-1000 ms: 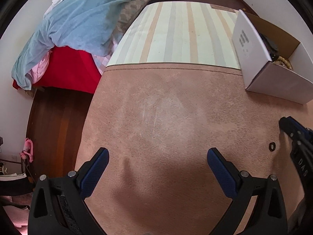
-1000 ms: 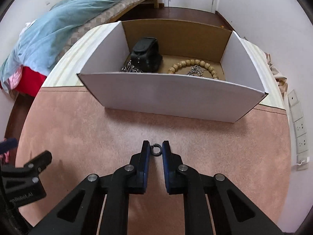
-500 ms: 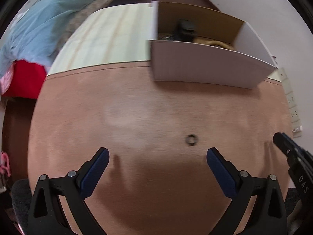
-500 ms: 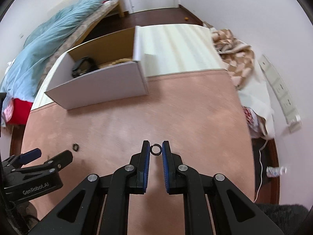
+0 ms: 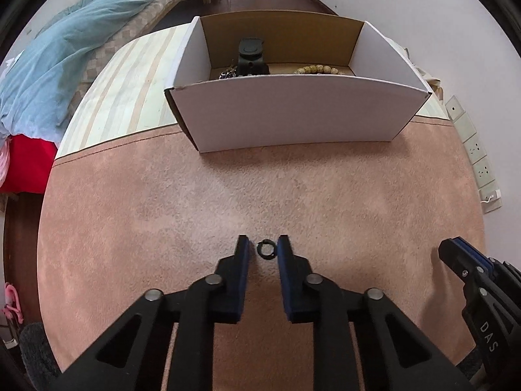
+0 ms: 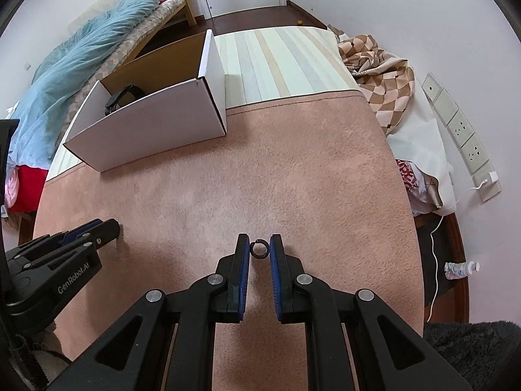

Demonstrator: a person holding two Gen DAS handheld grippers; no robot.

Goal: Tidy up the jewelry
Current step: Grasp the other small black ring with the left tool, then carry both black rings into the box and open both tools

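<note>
- Black fingers of the left gripper (image 5: 263,244) stand narrowed either side of a dark ring (image 5: 266,249) that lies on the pink rug (image 5: 136,228), near its front edge. A sliver of gap seems to remain on the ring's left side, so I cannot tell whether the pads truly pinch it.
- Right gripper (image 6: 259,242) is clenched on a split ring (image 6: 259,249), which is pinched upright between its blue pads over the rug, with the ring's gap facing up.
- The two grippers sit side by side and apart, each with its tips low over the rug.
- Further on, the middle of the rug is plain pile.
- At the rug's far edge a white cardboard box (image 5: 293,114) stands open-topped, straddling the seam onto a striped mat (image 5: 130,91).
- Inside the box, against its brown back wall, are a black pouch (image 5: 250,55), a silvery chain (image 5: 228,73) to its left and a string of tan beads (image 5: 317,69) to its right.
</note>
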